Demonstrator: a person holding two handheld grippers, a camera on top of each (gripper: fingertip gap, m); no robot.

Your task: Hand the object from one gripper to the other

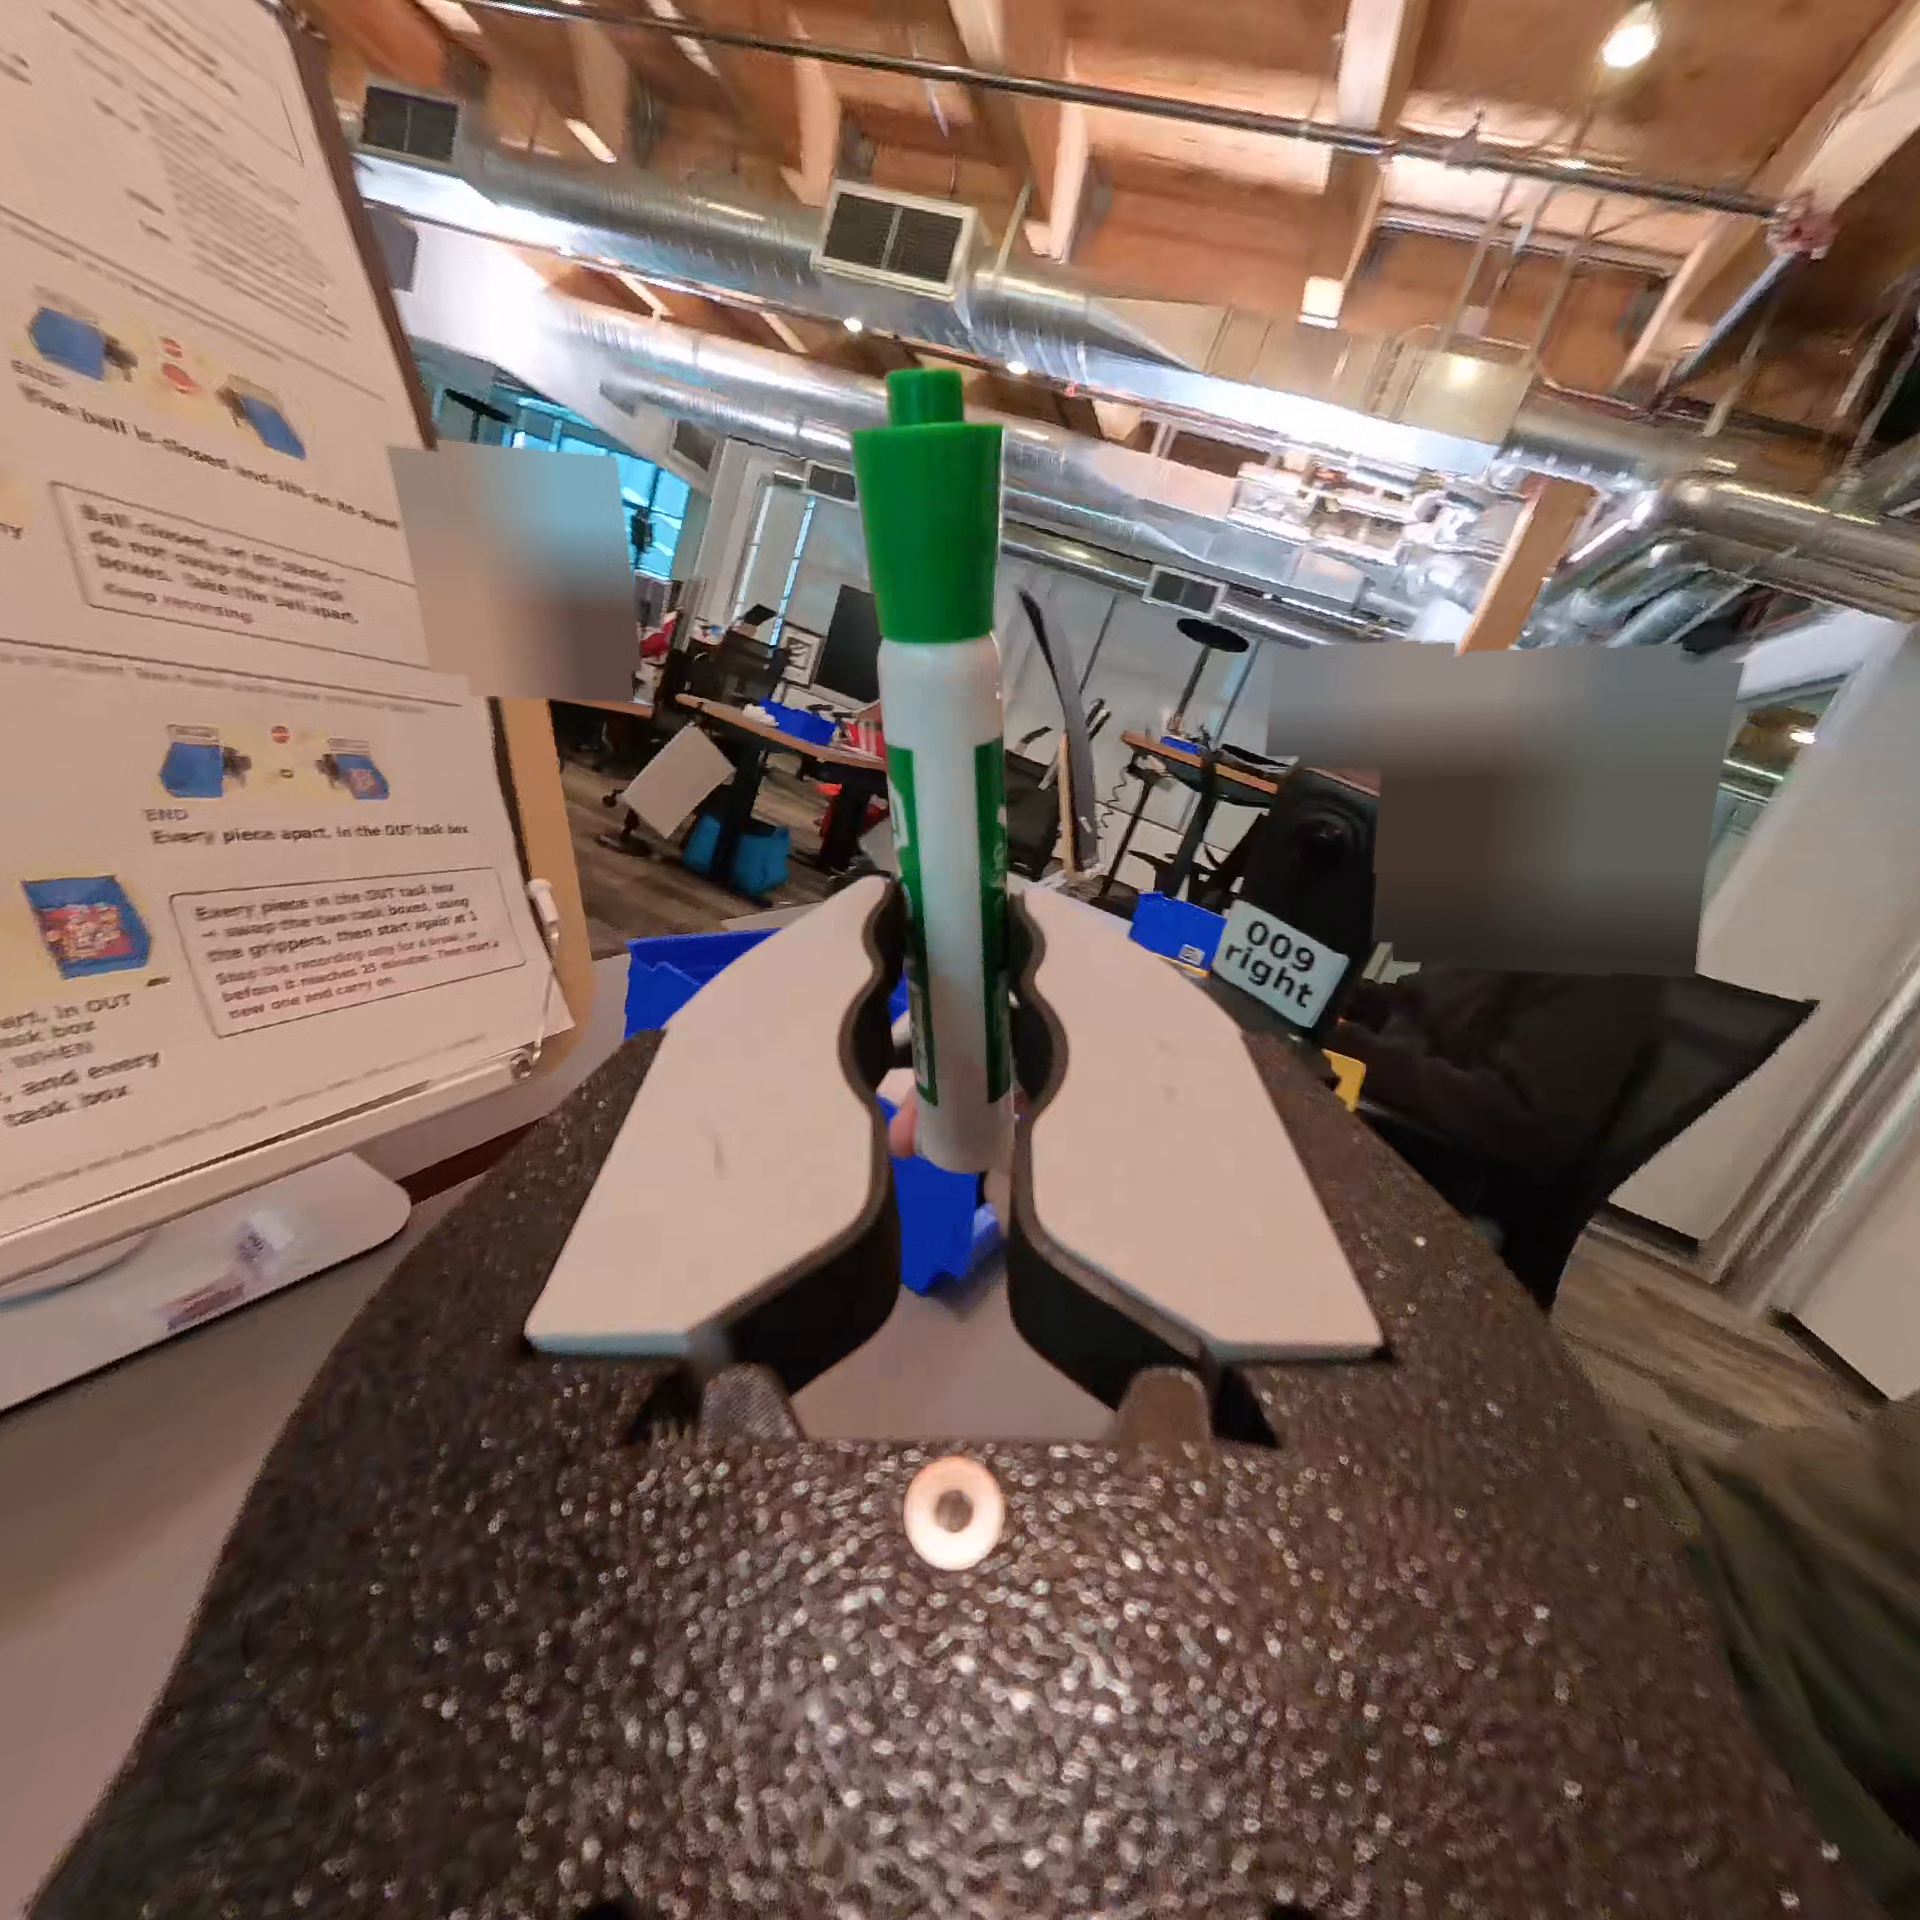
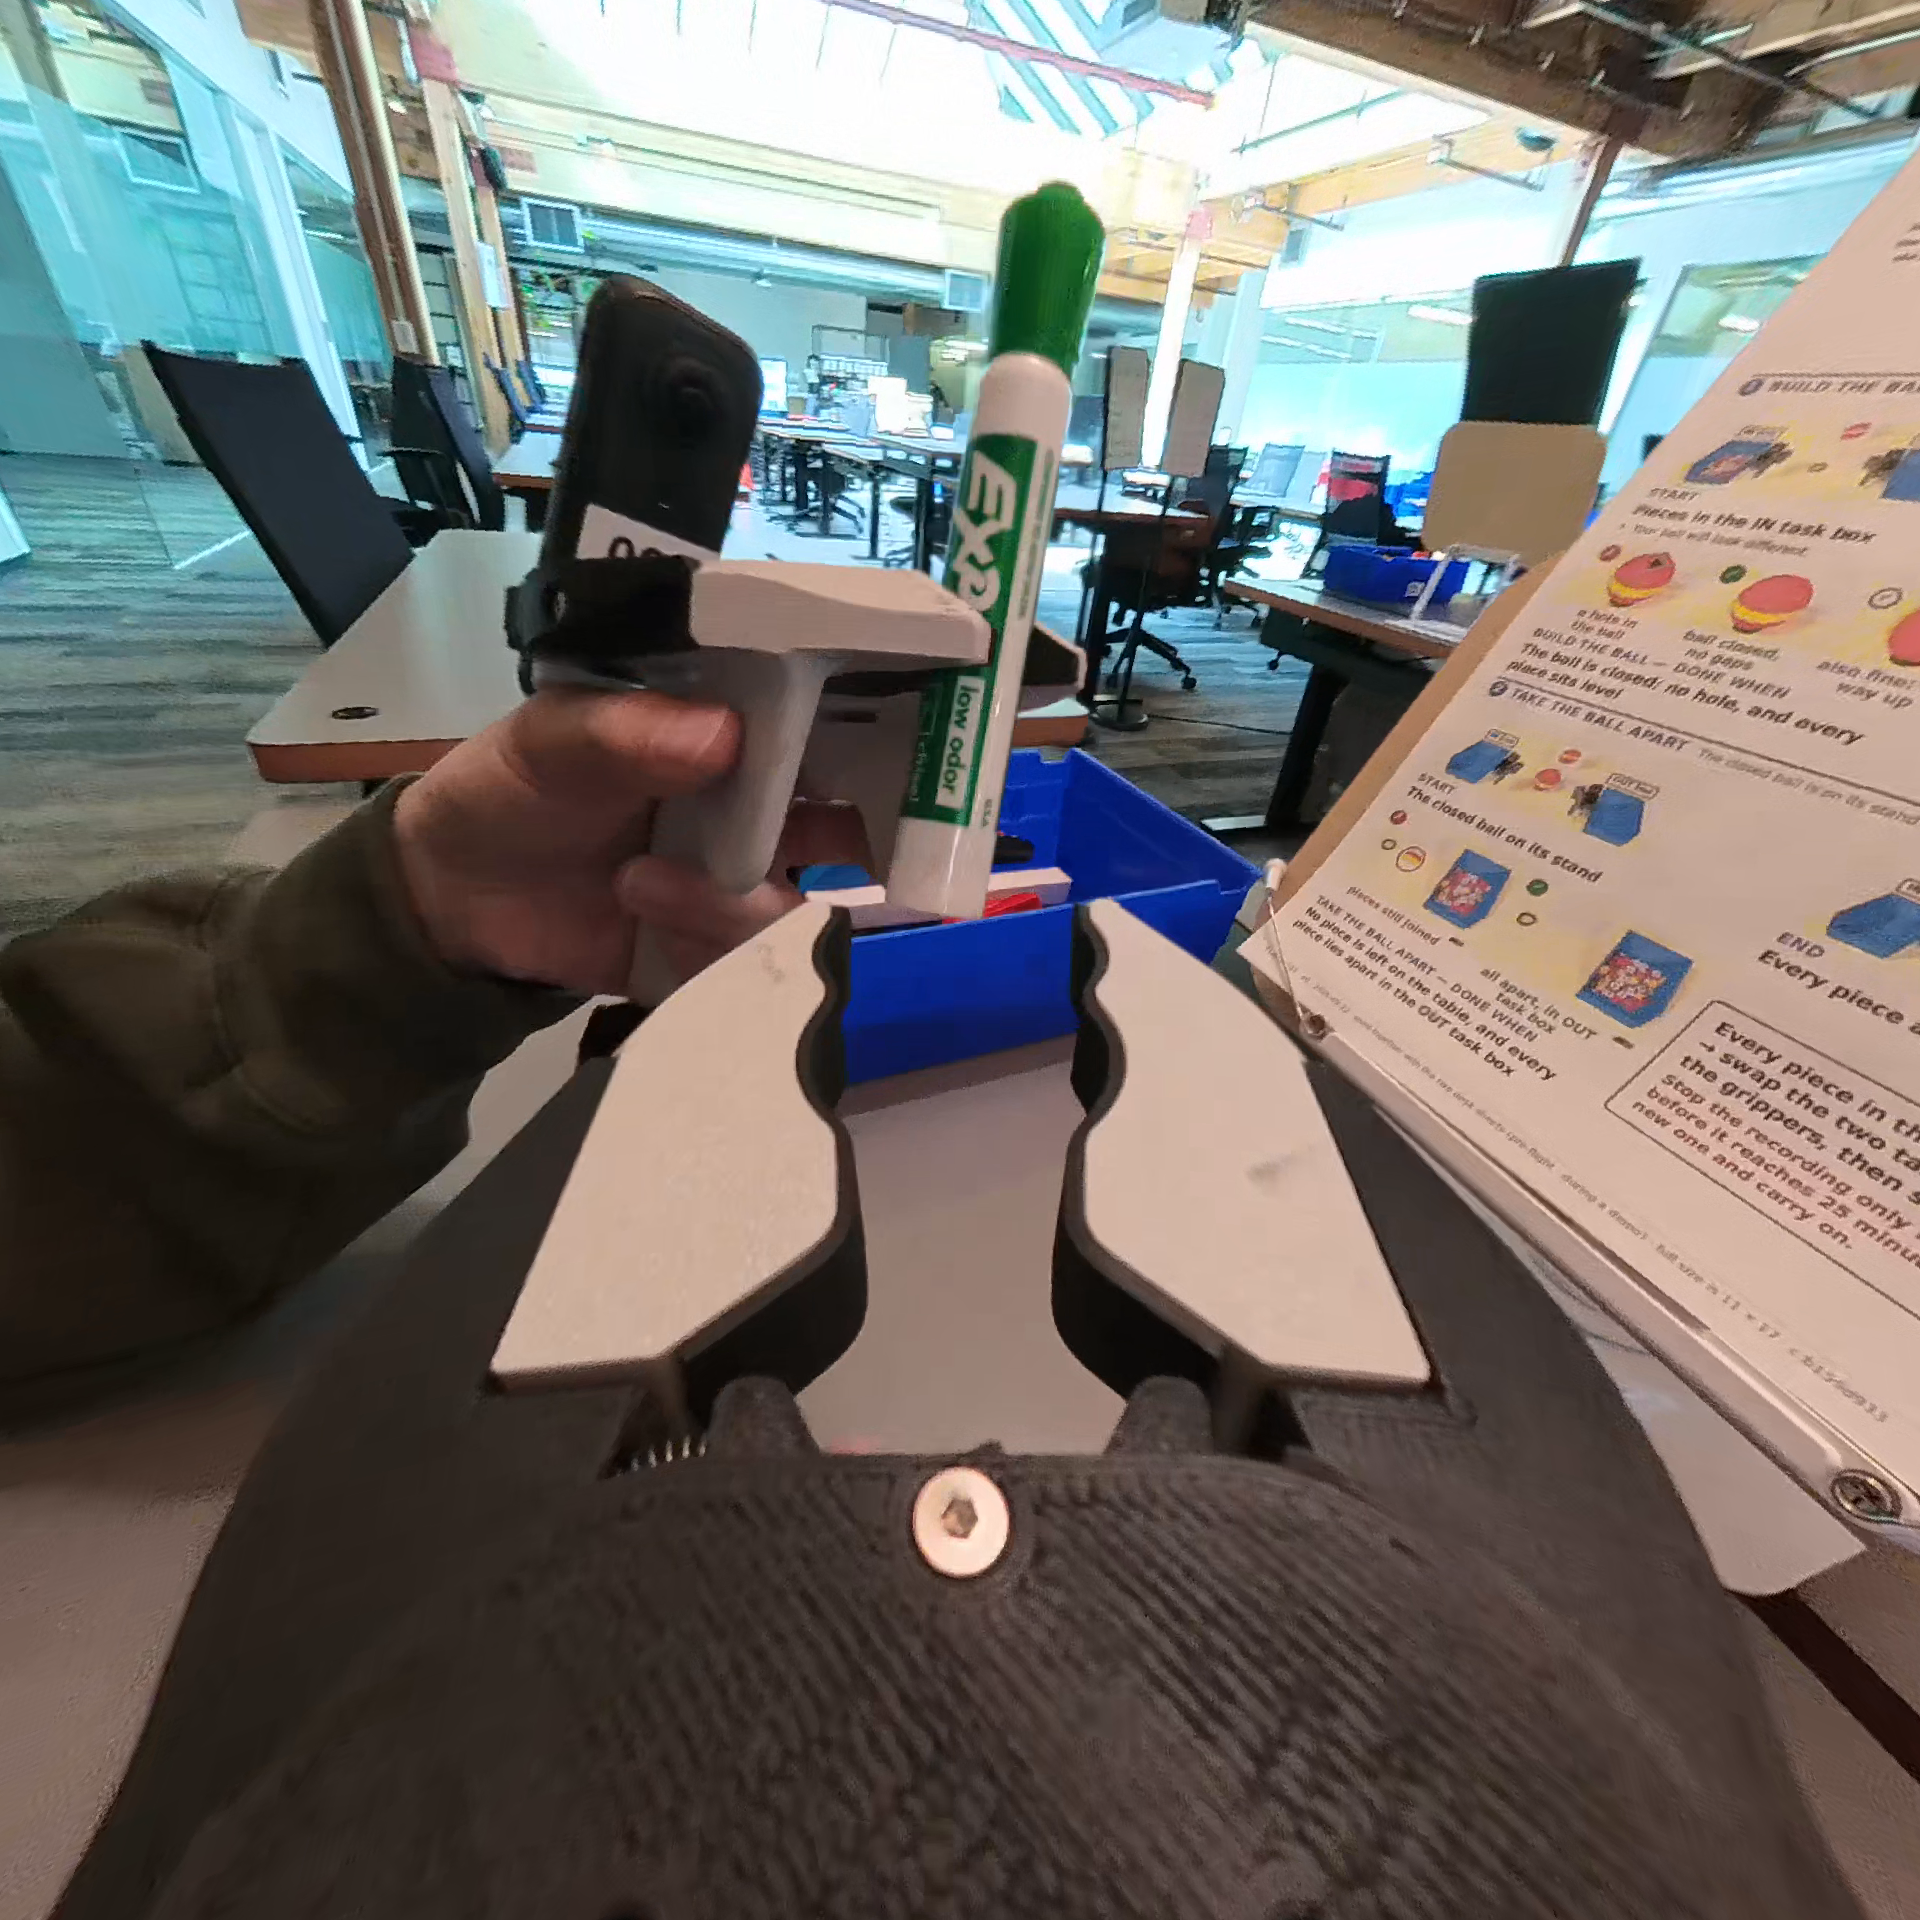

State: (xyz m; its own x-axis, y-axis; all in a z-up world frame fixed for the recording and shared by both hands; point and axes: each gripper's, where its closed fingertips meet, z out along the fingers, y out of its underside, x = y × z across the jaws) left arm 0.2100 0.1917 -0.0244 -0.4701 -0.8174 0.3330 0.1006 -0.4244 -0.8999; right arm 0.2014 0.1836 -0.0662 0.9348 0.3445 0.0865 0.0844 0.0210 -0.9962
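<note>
A white marker with a green cap (image 1: 945,790) stands upright between the fingers of my left gripper (image 1: 951,914), which is shut on its lower barrel. In the right wrist view the same marker (image 2: 997,582) is held up by the left gripper (image 2: 894,623), gripped by a hand (image 2: 540,831) in an olive sleeve. My right gripper (image 2: 961,935) is open and empty. It sits just below and in front of the marker's bottom end, not touching it.
A blue bin (image 2: 1143,862) with several small pieces sits on the white table (image 2: 935,1195) behind the marker; it also shows in the left wrist view (image 1: 686,966). A tilted instruction board (image 2: 1662,883) stands close on the right. Office desks and chairs lie beyond.
</note>
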